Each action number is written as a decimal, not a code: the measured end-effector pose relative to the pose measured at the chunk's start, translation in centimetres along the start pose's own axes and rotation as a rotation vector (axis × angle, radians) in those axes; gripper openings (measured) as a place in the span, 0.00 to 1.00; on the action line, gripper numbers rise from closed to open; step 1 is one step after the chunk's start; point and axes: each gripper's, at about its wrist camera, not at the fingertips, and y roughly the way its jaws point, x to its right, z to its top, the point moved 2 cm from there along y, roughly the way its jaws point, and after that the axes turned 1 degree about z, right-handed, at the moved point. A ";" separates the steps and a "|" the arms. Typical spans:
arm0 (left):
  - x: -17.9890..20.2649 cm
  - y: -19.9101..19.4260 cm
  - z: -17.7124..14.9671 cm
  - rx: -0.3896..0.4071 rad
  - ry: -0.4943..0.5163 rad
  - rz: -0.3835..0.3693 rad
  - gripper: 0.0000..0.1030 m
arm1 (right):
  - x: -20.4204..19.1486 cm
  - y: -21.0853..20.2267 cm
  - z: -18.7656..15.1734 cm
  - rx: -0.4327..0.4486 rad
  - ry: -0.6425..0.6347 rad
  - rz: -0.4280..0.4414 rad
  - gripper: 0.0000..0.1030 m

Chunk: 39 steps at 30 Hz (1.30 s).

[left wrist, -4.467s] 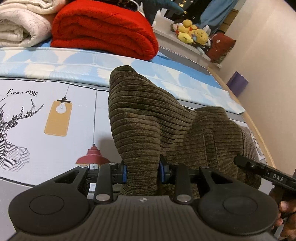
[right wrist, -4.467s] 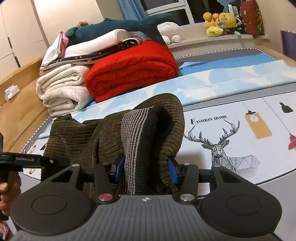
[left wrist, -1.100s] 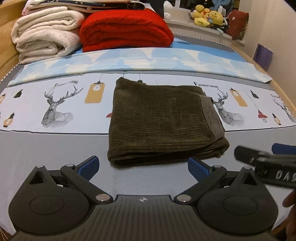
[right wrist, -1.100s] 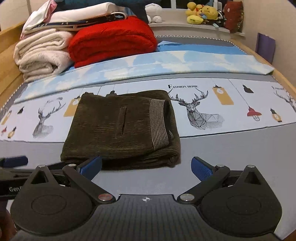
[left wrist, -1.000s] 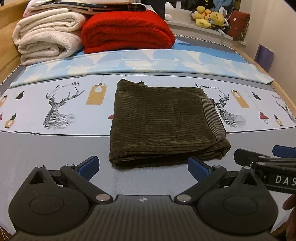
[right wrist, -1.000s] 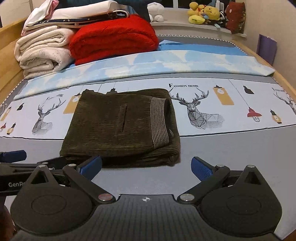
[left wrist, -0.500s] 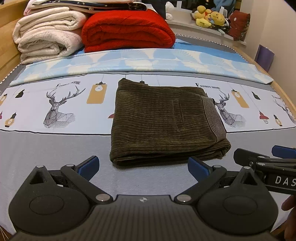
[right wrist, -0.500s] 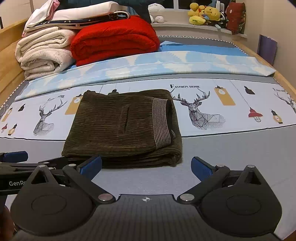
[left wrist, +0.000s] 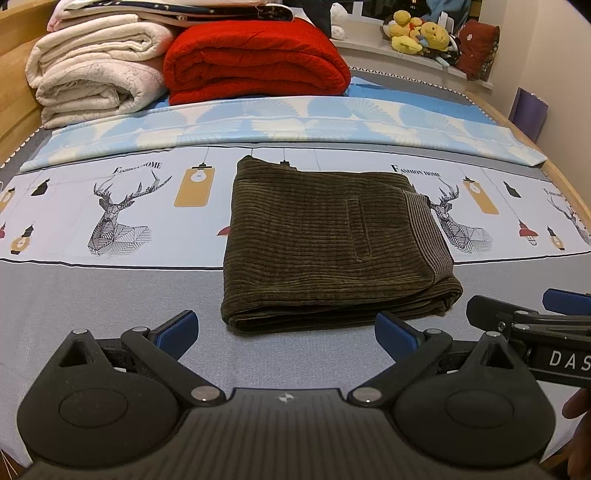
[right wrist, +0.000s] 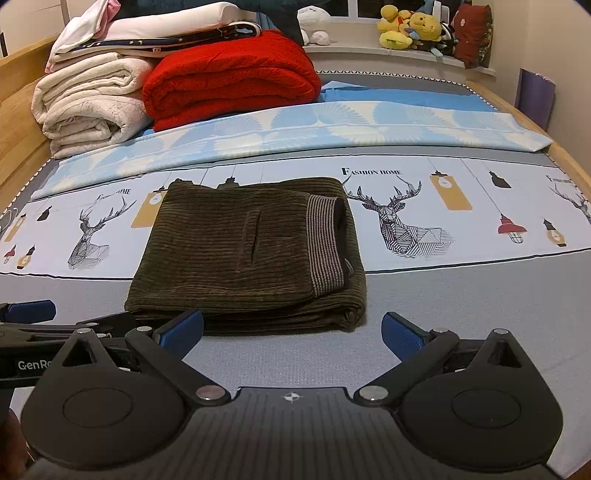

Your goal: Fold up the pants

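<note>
Left claw (left wrist: 286, 328) is held wide apart, nothing gripped, just short of the near edge of the pants (left wrist: 332, 245). Right claw (right wrist: 291, 330) is likewise spread wide and empty, beside the left one; each is seen at the edge of the other's view. The pants, dark olive corduroy, are laid folded into a flat rectangle on the bed (left wrist: 92, 295), half on the grey band, half on the deer-print strip. The striped waistband (right wrist: 325, 243) is seen on the right side of the fold. Farther back, a blue patterned sheet (left wrist: 295, 122) is spread across. Beyond it, a red blanket (left wrist: 255, 59) and cream blankets (left wrist: 96, 70) are stacked. Plush toys (right wrist: 410, 27) are seen on the far ledge.
</note>
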 end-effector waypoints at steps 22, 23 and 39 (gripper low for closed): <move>0.0 0.1 0.0 -0.001 0.003 0.001 0.99 | -0.1 0.1 0.0 -0.005 0.003 0.001 0.99; 0.0 0.1 0.0 -0.001 0.003 0.000 0.99 | -0.1 0.1 0.0 -0.005 0.001 0.000 0.99; -0.1 0.1 -0.1 0.001 0.011 -0.001 0.99 | -0.2 0.2 -0.1 -0.007 0.003 0.002 0.99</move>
